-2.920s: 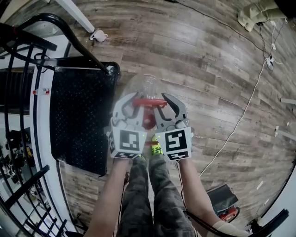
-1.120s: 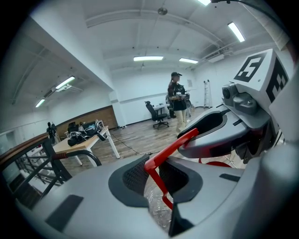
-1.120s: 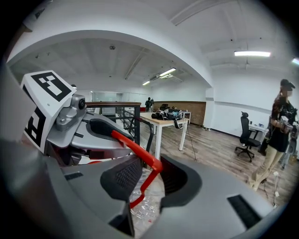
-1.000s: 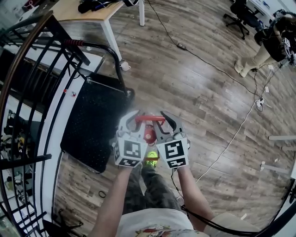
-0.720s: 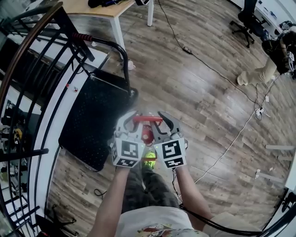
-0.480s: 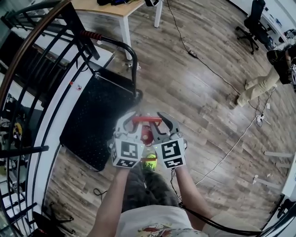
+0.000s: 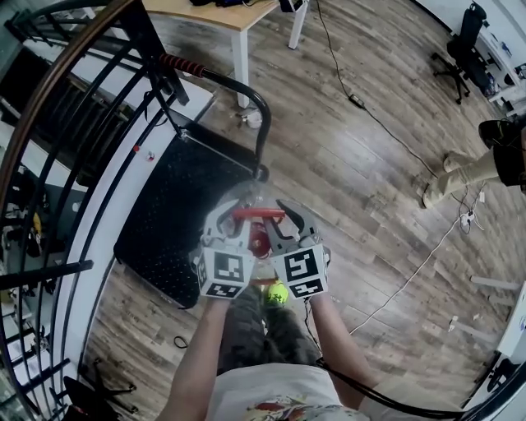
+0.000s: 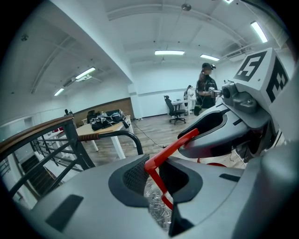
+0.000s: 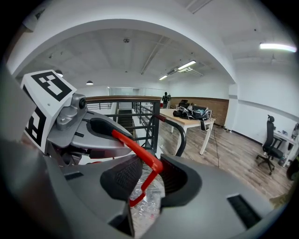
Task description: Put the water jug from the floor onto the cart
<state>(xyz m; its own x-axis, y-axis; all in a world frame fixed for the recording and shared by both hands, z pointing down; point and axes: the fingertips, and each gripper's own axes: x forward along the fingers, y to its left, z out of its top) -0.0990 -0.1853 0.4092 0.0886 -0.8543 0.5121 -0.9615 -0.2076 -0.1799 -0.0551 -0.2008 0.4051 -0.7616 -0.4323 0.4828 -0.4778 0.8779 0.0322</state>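
The clear water jug (image 7: 245,195) hangs upright by its red handle (image 7: 259,215) over the black cart's (image 7: 164,215) deck edge.

The jug (image 7: 251,196) hangs between my left gripper (image 7: 224,217) and my right gripper (image 7: 289,217), at the right edge of the cart (image 7: 168,218), with the table (image 7: 240,11) behind it.

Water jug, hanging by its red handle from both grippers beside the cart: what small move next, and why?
Probably shift it left over the cart deck before lowering: left gripper and right gripper clamp the red handle, and the water jug hangs only at the deck's right edge.
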